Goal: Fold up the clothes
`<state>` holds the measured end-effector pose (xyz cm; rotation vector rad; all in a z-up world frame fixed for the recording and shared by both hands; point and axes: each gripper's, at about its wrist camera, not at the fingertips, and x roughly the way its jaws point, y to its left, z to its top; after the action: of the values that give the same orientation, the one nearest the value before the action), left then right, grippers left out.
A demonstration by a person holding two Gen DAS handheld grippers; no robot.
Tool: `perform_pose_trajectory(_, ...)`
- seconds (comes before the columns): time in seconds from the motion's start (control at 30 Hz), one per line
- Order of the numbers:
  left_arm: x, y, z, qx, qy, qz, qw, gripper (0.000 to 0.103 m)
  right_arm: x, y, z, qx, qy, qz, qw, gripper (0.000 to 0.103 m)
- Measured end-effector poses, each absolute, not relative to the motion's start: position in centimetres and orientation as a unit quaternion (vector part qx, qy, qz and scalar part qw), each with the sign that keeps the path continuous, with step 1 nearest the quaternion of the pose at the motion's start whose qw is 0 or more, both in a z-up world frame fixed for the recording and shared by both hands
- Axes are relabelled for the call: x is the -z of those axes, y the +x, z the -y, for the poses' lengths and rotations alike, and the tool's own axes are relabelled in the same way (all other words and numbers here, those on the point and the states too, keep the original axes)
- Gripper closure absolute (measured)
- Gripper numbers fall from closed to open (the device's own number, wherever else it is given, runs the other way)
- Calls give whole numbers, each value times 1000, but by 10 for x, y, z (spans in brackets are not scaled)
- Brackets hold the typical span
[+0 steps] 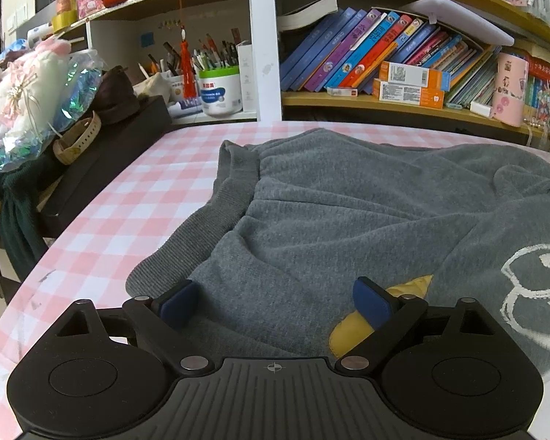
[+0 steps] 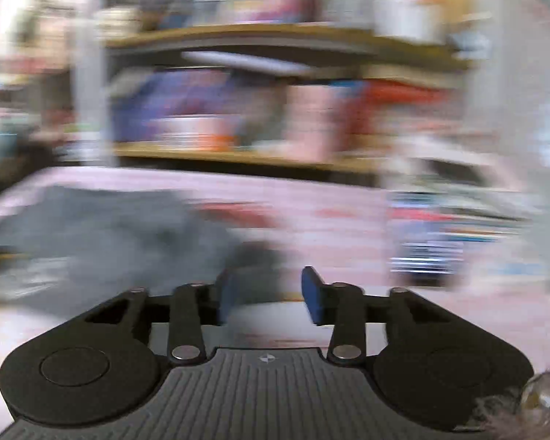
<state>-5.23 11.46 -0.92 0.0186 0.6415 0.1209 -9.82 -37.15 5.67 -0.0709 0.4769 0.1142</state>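
A grey knit sweater [image 1: 348, 201] lies spread and rumpled on the pink-and-white checked tablecloth [image 1: 128, 190]. Its ribbed hem faces left, and a yellow patch [image 1: 348, 330] and a white printed outline [image 1: 531, 282] show near the front. My left gripper [image 1: 275, 286] hovers low over the sweater's near part, open, with its blue pads wide apart and only flat fabric under the gap. The right wrist view is heavily blurred. There my right gripper [image 2: 267, 278] has its pads a moderate gap apart with nothing pressed between them, at the right edge of the grey sweater [image 2: 110, 227].
Shelves of leaning books [image 1: 385, 55] run along the back of the table. A white tub of pens [image 1: 220, 88], a black box [image 1: 102, 161], a plush toy [image 1: 29, 99] and a pink cylinder [image 1: 511, 88] crowd the back and left edges.
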Motion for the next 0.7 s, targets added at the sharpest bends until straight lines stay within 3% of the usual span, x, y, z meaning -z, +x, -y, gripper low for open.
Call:
perform_pose_trajectory(0.13, 9, -52, -114, -60, 10, -316, 947, 9, -49, -104, 391, -65, 5, -242, 968, 54)
perform_pose_trajectory(0.2, 9, -52, -114, -61, 11, -315, 947, 9, -41, -107, 380, -103, -5, -263, 959, 38)
perform_pose_trajectory(0.27, 9, -52, -113, -61, 11, -315, 947, 9, -31, -110, 365, -133, -23, -282, 950, 33)
perform_pose_trajectory(0.47, 9, -52, -113, -61, 9, -315, 947, 9, 5, -102, 345, -123, -54, -350, 927, 30)
perform_pose_trajectory(0.7, 7, -56, -120, -57, -14, -304, 951, 9, 14, -99, 349, -137, -104, -371, 913, 25)
